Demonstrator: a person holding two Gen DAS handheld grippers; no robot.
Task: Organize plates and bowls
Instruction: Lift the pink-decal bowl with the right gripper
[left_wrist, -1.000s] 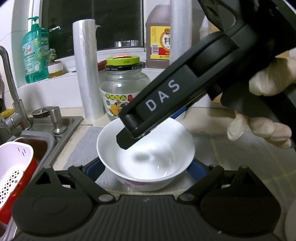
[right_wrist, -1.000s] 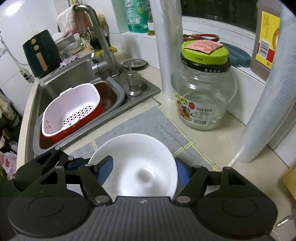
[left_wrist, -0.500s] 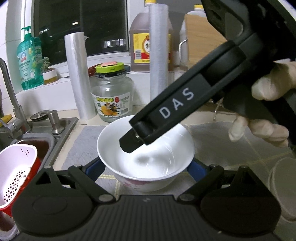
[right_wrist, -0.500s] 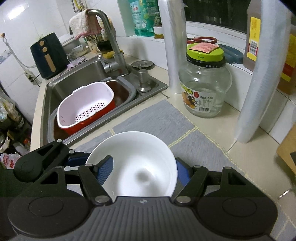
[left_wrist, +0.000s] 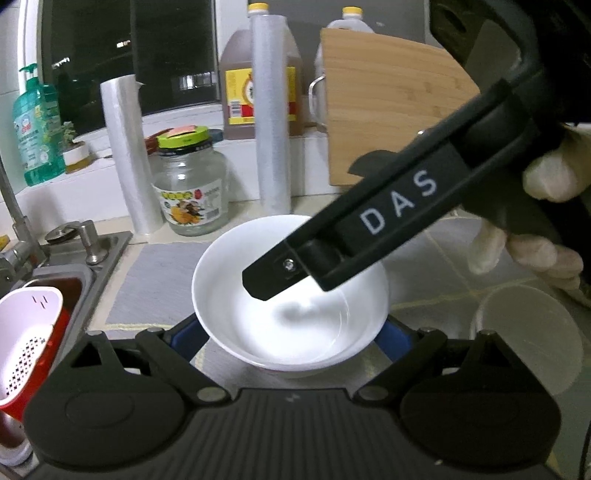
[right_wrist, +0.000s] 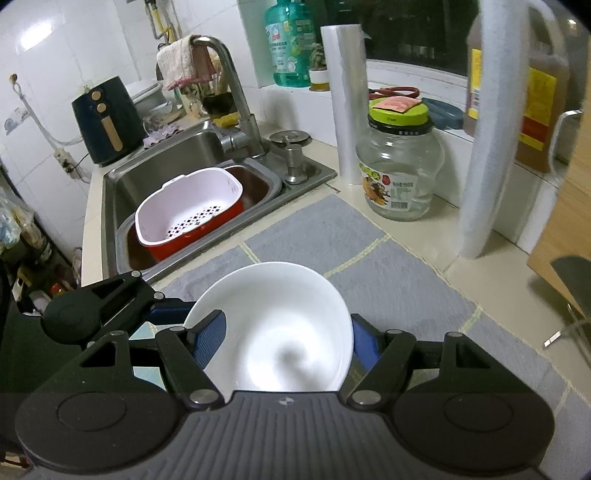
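Observation:
A white bowl (left_wrist: 295, 325) hangs above the grey mat (right_wrist: 369, 266), gripped from two sides. In the left wrist view my left gripper (left_wrist: 290, 332) is shut on it, blue pads on the bowl's left and right sides. My right gripper (right_wrist: 287, 341) is shut on the same bowl, its left pad over the rim and its right pad outside. One right gripper finger (left_wrist: 266, 280) dips into the bowl, held by a gloved hand (left_wrist: 546, 177). The left gripper's finger (right_wrist: 92, 314) shows at the bowl's left edge. A pale round dish (left_wrist: 524, 339) lies blurred on the counter at right.
A sink (right_wrist: 166, 166) with a faucet (right_wrist: 229, 92) holds a white colander (right_wrist: 188, 206) in a red tub. A glass jar (right_wrist: 399, 173), two film rolls (left_wrist: 271, 129), an oil bottle (left_wrist: 236, 92) and a wooden board (left_wrist: 388, 103) line the back.
Both grippers carried the bowl to the right and slightly up, away from the sink. The wooden board and the pale dish have come into the left wrist view.

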